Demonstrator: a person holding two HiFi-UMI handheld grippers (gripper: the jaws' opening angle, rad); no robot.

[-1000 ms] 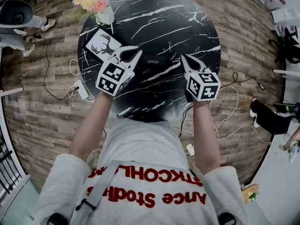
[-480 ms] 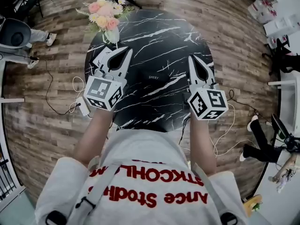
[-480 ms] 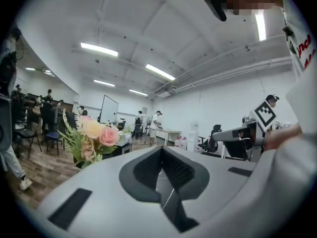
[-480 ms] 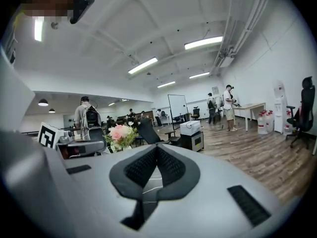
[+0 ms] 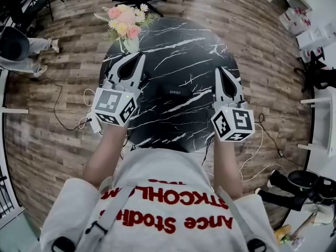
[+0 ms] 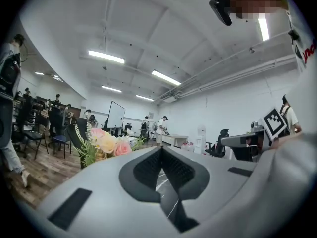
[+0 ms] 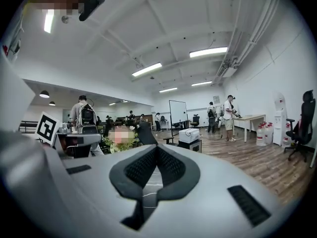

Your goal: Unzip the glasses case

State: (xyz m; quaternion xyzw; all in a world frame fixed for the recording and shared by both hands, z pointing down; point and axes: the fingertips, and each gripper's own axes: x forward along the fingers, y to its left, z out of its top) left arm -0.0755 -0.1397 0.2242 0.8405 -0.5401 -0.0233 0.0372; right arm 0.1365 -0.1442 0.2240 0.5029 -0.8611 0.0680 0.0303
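**Both grippers closed and empty, case lying between them**

Wooden plank floor (image 5: pixel 47 140) surrounds the round black marble-patterned table (image 5: pixel 178 41) in the head view. A bouquet of pink and yellow flowers (image 5: pixel 125 25) stands at its far left edge. The black glasses case (image 5: pixel 176 92), marked with small white lettering, lies on the tabletop between my two tools, and neither touches it. I cannot tell how its zip stands. I hold my left gripper (image 5: pixel 142 56) over the table's left side and my right gripper (image 5: pixel 219 70) over its right side.

In the left gripper view, my jaws meet at their tips with nothing between them. The flowers sit just beyond them to the left, with a white office behind.

In the right gripper view, these jaws are also pressed together and hold nothing. A sliver of the marble top shows below the pads. A white freestanding board (image 7: pixel 177 114) stands far off on the floor.
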